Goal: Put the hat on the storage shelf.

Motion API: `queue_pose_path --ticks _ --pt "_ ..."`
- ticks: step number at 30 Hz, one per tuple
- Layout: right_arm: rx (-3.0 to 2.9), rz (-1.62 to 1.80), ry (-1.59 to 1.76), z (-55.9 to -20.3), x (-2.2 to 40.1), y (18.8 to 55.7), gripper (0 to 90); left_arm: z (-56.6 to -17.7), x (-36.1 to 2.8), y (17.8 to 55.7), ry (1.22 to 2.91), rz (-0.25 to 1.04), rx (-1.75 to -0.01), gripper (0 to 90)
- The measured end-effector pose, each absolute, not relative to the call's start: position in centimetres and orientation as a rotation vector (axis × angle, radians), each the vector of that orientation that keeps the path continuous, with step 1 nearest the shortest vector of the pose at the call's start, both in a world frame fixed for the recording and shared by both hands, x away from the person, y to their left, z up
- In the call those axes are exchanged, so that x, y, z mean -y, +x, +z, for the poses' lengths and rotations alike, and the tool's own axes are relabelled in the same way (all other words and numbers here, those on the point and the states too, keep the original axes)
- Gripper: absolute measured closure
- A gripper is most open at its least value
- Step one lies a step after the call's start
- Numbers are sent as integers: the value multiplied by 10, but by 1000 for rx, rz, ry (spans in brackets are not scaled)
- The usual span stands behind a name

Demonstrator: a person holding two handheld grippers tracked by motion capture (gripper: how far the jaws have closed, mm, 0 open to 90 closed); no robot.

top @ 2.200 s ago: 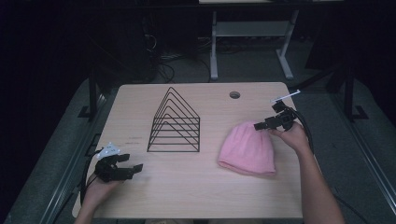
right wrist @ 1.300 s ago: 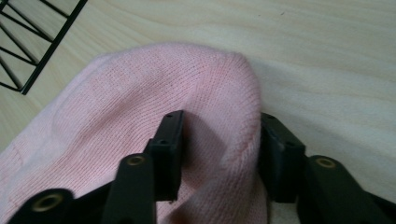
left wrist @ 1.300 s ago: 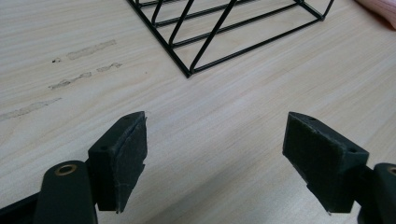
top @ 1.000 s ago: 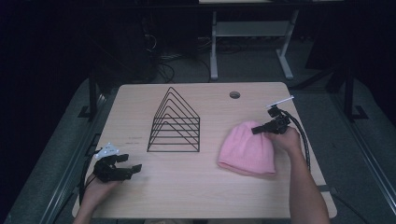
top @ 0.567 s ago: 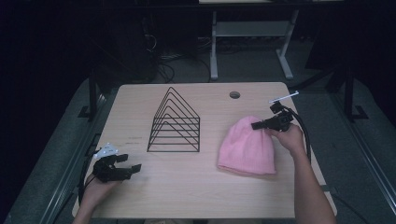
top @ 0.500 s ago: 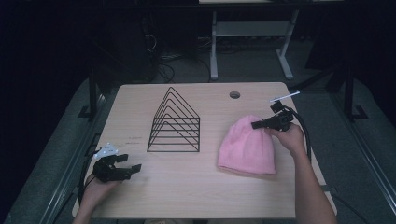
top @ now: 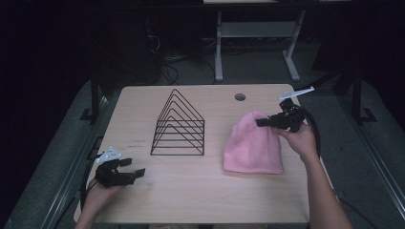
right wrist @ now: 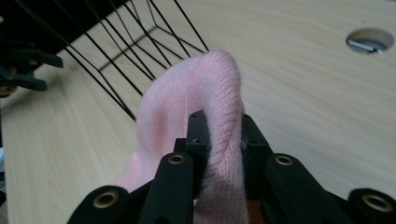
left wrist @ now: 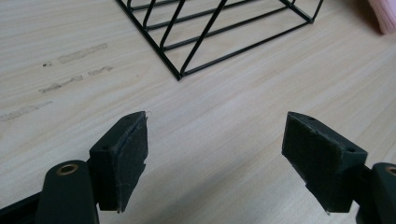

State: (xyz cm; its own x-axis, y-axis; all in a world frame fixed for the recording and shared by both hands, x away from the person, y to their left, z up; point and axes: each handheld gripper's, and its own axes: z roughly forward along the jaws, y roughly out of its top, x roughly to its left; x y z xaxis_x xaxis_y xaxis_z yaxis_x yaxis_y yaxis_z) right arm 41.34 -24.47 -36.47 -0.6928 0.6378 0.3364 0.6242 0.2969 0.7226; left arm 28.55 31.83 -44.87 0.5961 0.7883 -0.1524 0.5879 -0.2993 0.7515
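**Right gripper pinches the top of the pink hat**

The right gripper (top: 267, 122) sits at the far right of the wooden table (top: 200, 200), its jaws clamped on a fold of the pink knit hat (top: 252, 148). In the right gripper view the 2 black jaws squeeze a ridge of pink knit (right wrist: 219, 140) between them, and the fabric bulges up into a rounded hump above the pads. From the high view the hat's top end is pulled up at the gripper, while its wide hem end lies flat on the table, nearer the person.

The black wire rack (top: 179, 126), a row of triangular frames, stands upright near the middle of the table, just left of the hat and apart from it.

The left gripper (top: 129, 172) rests at the near left corner of the table, well apart from the hat. Its jaws stand wide apart with nothing between them; in the left gripper view bare tabletop shows between the 2 pads (left wrist: 126, 158), with the rack's corner (left wrist: 180, 74) ahead of them.

A round cable hole (top: 240, 97) sits in the table's far edge, behind the hat.
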Motion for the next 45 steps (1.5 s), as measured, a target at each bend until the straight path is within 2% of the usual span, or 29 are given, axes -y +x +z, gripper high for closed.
queue_pose_path --ticks 22,35,45 --pt "-2418 1501 1036 -308 241 391 784 -434 -315 285 2007 251 -992 240" --pt "-2409 1487 955 -266 236 385 784 -410 -315 288 2002 240 -919 257" --pt "-2422 1489 903 -247 226 383 783 -394 -308 294 2035 226 -851 254"
